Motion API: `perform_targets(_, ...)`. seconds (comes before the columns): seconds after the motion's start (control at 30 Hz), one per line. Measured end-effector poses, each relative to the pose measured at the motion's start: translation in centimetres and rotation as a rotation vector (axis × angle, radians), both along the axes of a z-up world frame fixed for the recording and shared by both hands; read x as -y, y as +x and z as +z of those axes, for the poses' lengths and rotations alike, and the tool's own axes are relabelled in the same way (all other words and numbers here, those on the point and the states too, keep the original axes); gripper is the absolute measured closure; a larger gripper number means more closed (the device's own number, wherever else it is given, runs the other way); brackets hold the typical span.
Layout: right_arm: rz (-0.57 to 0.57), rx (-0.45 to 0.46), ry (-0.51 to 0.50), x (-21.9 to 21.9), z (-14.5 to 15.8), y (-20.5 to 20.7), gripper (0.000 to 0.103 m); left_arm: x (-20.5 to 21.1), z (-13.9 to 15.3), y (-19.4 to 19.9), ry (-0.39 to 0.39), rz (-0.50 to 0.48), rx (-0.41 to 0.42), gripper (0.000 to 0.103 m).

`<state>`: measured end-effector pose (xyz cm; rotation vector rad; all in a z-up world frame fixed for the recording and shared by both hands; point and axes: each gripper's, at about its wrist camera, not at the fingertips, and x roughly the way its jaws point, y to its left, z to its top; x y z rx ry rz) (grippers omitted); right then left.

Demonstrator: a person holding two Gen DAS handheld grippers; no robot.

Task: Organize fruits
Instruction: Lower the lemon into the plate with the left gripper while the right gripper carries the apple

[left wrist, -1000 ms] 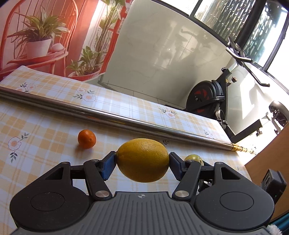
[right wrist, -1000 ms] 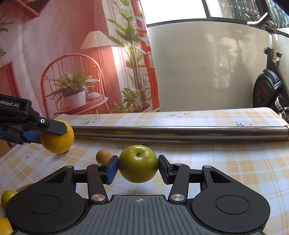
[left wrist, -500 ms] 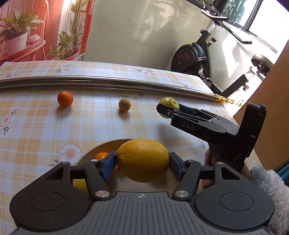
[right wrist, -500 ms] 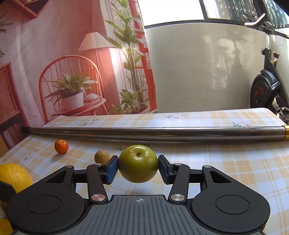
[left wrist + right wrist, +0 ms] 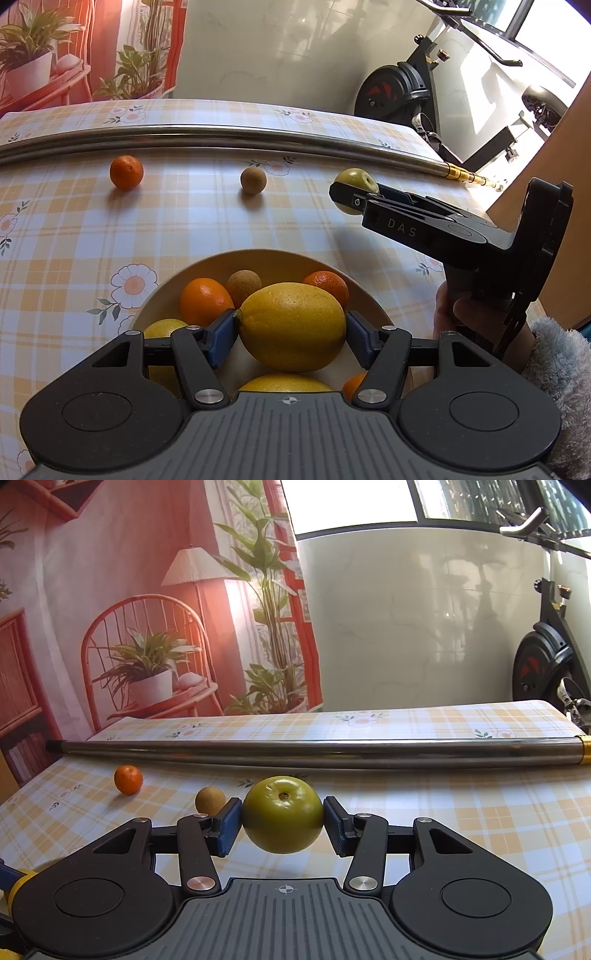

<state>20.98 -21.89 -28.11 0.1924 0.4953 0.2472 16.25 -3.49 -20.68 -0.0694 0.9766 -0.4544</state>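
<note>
A table covered with a yellow-and-white checked cloth (image 5: 184, 229) printed with small flowers fills the lower part of both views. A long metal pole (image 5: 314, 751) with a gold-coloured tip lies across its far side. Behind it hang a backdrop picturing a red chair, a lamp and potted plants, then a pale wall, with a black exercise bike (image 5: 399, 88) to the right.

The left gripper (image 5: 291, 334) pinches a large lemon (image 5: 291, 326) between its blue pads, just above a cream bowl (image 5: 164, 286). The lemon's long axis runs sideways from pad to pad, its small pointed end toward the left pad. The right gripper (image 5: 283, 818) clamps a green apple (image 5: 283, 814) above the cloth, stem hollow facing up and toward the camera.

Only the left wrist view looks into the bowl, which holds oranges, a brown round fruit and more yellow fruit. It also shows the right gripper from the side, to the right of the bowl, and the person's hand in a fuzzy grey sleeve. The right wrist view shows the pole's dark far end. Both views show a loose orange (image 5: 128, 780) and a small brown fruit (image 5: 209, 800) resting apart on the cloth near the pole.
</note>
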Motion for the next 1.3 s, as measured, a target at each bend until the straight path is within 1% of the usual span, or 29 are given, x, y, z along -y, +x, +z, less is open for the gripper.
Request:
perform_targets(0.1,-0.014,-0.009,0.006,0.3,0.1,-0.8,0.059,-0.1,-0.1,0.1,-0.008,0.008,-0.009,0.038)
perform_targets(0.13,-0.019,-0.013,0.006,0.4,0.2,-1.1,0.059,-0.1,-0.1,0.0,-0.016,0.012,-0.006,0.040)
perform_targets(0.17,-0.028,-0.015,0.004,0.6,0.2,-1.5,0.059,-0.2,0.0,0.0,-0.024,0.015,0.000,0.040)
perform_targets(0.33,-0.049,-0.024,0.029,1.4,0.8,-4.6,0.059,-0.9,0.4,-0.2,-0.059,0.036,0.011,0.040)
perform_targets(0.47,-0.032,-0.031,0.032,1.2,1.3,-7.5,0.059,-1.8,1.2,-0.8,-0.100,0.068,0.039,0.040)
perform_targets(0.63,0.015,-0.017,0.018,-0.3,2.5,-10.6,0.059,-3.1,2.4,-1.7,-0.134,0.122,0.089,0.040)
perform_targets(0.77,0.066,-0.018,-0.001,-2.2,3.1,-11.6,0.059,-4.2,3.2,-2.5,-0.127,0.174,0.132,0.040)
perform_targets(0.97,0.110,-0.027,-0.051,-4.4,2.9,-12.1,0.059,-5.5,3.5,-3.2,-0.119,0.238,0.165,0.040)
perform_targets(1.3,0.123,-0.071,-0.059,-5.2,2.2,-12.1,0.058,-6.0,3.1,-3.3,-0.129,0.254,0.148,0.040)
